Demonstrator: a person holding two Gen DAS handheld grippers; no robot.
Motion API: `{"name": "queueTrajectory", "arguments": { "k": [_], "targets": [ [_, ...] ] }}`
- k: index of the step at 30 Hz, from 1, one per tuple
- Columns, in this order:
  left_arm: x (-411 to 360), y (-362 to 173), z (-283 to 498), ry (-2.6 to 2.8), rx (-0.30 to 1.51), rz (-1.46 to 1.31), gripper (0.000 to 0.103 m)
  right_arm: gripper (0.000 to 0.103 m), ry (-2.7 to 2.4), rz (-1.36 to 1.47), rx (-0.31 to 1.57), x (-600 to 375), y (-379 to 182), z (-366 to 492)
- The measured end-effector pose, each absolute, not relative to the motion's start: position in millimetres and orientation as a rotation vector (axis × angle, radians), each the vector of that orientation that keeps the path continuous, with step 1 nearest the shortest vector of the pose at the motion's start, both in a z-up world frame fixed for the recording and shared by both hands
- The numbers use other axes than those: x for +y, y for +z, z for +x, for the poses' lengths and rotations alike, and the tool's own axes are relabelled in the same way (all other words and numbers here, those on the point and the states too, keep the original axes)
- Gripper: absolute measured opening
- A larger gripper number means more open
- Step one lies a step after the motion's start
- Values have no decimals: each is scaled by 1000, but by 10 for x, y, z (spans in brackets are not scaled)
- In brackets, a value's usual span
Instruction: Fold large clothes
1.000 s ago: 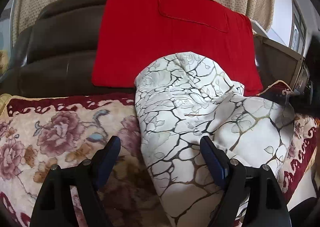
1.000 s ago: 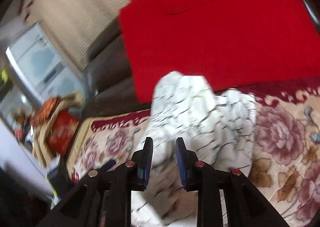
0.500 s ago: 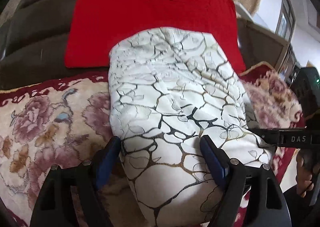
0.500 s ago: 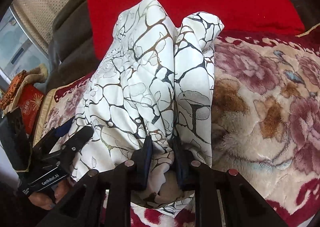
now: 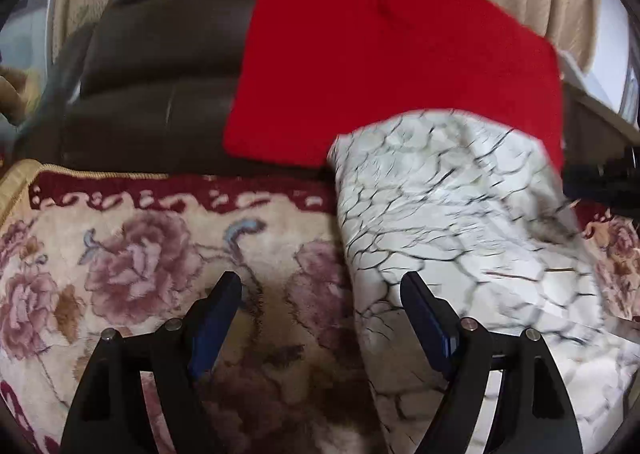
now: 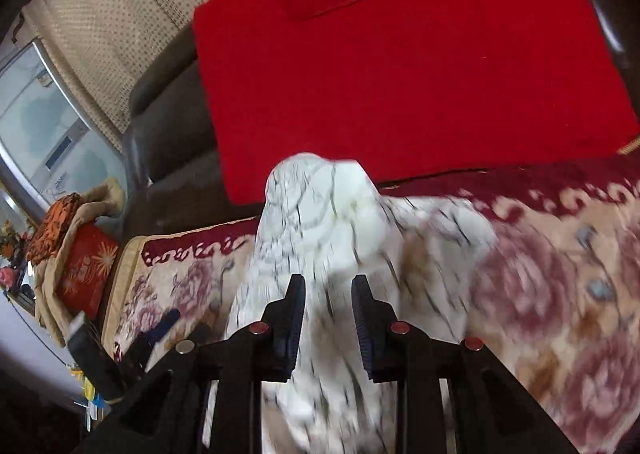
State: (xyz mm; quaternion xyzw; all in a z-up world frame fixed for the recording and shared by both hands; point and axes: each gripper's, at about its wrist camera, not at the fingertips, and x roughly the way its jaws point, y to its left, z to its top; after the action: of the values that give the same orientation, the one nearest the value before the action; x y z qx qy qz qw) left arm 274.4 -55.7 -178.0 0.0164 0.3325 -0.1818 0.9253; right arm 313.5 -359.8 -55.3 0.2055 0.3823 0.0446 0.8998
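A white garment with a dark branching print (image 5: 460, 222) lies bunched on a floral blanket (image 5: 140, 262) that covers a sofa seat. My left gripper (image 5: 320, 286) is open wide. Its right finger rests over the garment's left edge and its left finger over the blanket, and nothing is pinched. In the right wrist view the garment (image 6: 320, 214) rises in a peak in front of my right gripper (image 6: 329, 284). A fold of it fills the narrow gap between the jaws, which are opening. The picture is blurred by motion.
A red cloth (image 5: 380, 66) hangs over the dark brown sofa back (image 5: 160, 94), just behind the garment. Beige curtains hang behind the sofa. In the right wrist view a pile of orange and red things (image 6: 76, 254) sits past the blanket's left end, by a window.
The left gripper has slid left, so the garment now sits to its right instead of between its fingers. The garment in the right gripper has been drawn up into a narrower peak.
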Motion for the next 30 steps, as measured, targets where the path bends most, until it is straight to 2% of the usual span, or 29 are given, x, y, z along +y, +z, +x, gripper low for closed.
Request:
{"name": "queueTrajectory", "arguments": {
  "k": [5,8,11,15,21,25,27,28,30],
  "targets": [
    [-807,-1868,2759,-368,689,166,82,28,42,407,878,-3599,-736,3822],
    [-798,-1890,2798,-391,709,145,82,28,-37,416,1057,-3744,-1248,4188],
    [-765,-1854,2810,-389,704,141,82,26,-10,451,1030,-3816,-1366,4184],
    [-731,-1695,2721,-382,663,143,82,28,-36,398,959,-3750,-1035,3852],
    [-612,-1367,2292,-438,578,127,84,28,-12,353,832,-3648,-612,2820],
    [-823,-1569,2171,-459,660,267,86,29,10,301,884,-3393,-878,2329],
    [-938,-1743,2168,-430,685,328,86,35,-32,295,956,-3321,-1219,2290],
    [-940,-1740,2149,-424,671,321,86,36,-44,311,960,-3318,-1426,2282],
    [-911,-1687,2143,-427,685,298,86,36,-52,331,876,-3313,-1501,2190]
  ]
}}
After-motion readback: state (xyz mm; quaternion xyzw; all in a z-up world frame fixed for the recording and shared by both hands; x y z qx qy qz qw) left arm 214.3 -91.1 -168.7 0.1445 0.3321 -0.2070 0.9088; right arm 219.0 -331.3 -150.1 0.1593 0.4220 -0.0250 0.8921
